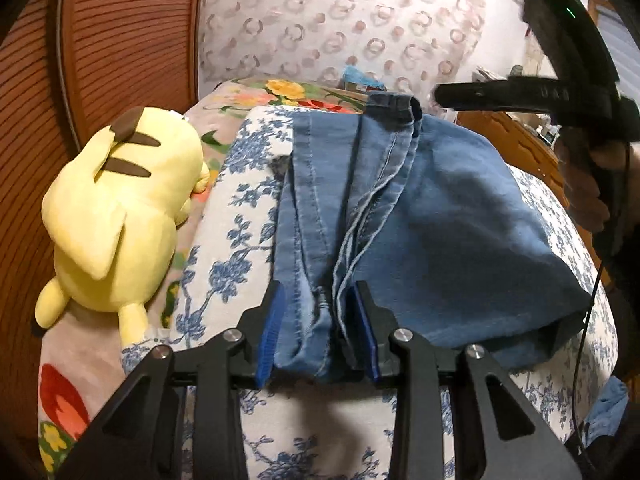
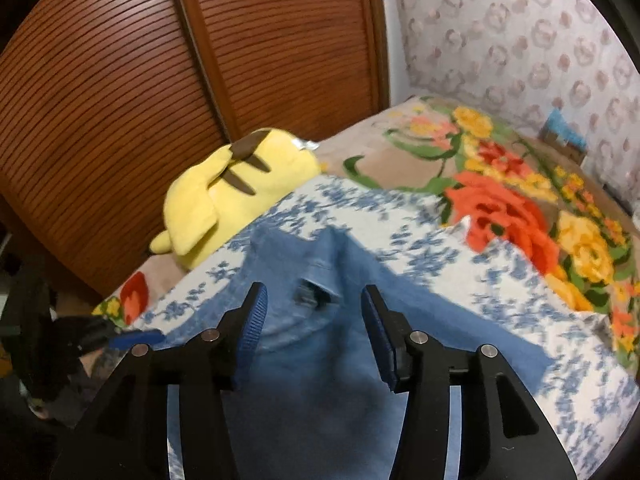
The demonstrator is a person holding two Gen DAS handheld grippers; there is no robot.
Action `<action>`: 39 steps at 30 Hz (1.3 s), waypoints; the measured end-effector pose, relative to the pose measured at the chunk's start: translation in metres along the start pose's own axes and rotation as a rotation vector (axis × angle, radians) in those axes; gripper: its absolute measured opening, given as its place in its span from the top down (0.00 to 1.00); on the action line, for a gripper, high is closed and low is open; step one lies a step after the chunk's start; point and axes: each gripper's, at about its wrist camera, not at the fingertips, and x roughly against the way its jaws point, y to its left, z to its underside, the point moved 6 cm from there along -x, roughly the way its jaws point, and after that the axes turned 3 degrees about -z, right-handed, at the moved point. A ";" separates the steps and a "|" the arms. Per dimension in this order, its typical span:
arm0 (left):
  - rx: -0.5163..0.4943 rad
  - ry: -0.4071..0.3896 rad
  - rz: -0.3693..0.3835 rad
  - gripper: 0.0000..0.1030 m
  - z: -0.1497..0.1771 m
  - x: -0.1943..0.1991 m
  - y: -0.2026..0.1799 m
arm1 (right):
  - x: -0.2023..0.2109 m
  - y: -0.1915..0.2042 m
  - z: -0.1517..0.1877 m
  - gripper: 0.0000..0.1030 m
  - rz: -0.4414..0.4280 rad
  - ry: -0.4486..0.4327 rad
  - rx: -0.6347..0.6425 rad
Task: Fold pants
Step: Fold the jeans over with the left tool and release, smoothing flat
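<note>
The pants point(image 1: 420, 216), blue denim, lie on the bed point(image 1: 248, 152), on a white cloth with a blue flower print point(image 1: 224, 280) that covers part of a floral blanket point(image 2: 504, 200). A yellow plush toy point(image 1: 120, 208) lies just beside the printed cloth on the left side, apart from the denim.

Condition of the garment, as judged from both views:
- The denim forms one compact stack, not a full-length spread. At least one fold appears done.
- In the left wrist view, several layered edges and seams run side by side along the left of the stack. A darker waistband or hem edge point(image 1: 394, 104) shows at the far end.
- The right part of the stack is a broad smooth panel. Its near right corner hangs slightly off the cloth edge.

Left hand-held gripper point(image 1: 320, 308): the jaws stand at a moderate width with a bunched ridge of denim between the blue pads point(image 1: 272, 328). Both pads appear to touch the fabric, so the gripper is judged to hold the near edge of the stack.

Right hand-held gripper point(image 2: 312, 312): the jaws stand wide apart above the denim and hold nothing. The right wrist view is blurred, so contact with the fabric cannot be confirmed. In the left wrist view this gripper sits raised at the far right, clear of the stack.

Remaining work, as a judgement: one more fold of the held edge over the stack, then alignment of edges and smoothing.
</note>
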 end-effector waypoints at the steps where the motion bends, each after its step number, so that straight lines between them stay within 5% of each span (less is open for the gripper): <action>1: 0.004 -0.003 -0.001 0.67 0.002 0.001 0.001 | 0.003 -0.004 0.001 0.52 0.032 -0.015 0.009; 8: 0.011 -0.001 -0.003 0.67 0.007 0.004 0.005 | -0.019 -0.032 0.009 0.52 0.164 0.004 0.028; 19: -0.017 -0.035 0.005 0.67 -0.001 0.020 0.003 | -0.059 0.015 -0.015 0.52 0.027 -0.009 0.063; 29: -0.046 -0.074 0.015 0.46 -0.016 0.032 -0.008 | -0.004 -0.006 0.003 0.52 0.073 -0.050 0.023; 39: -0.114 -0.081 0.042 0.45 -0.027 0.030 -0.046 | 0.062 -0.051 0.070 0.42 0.174 -0.059 -0.075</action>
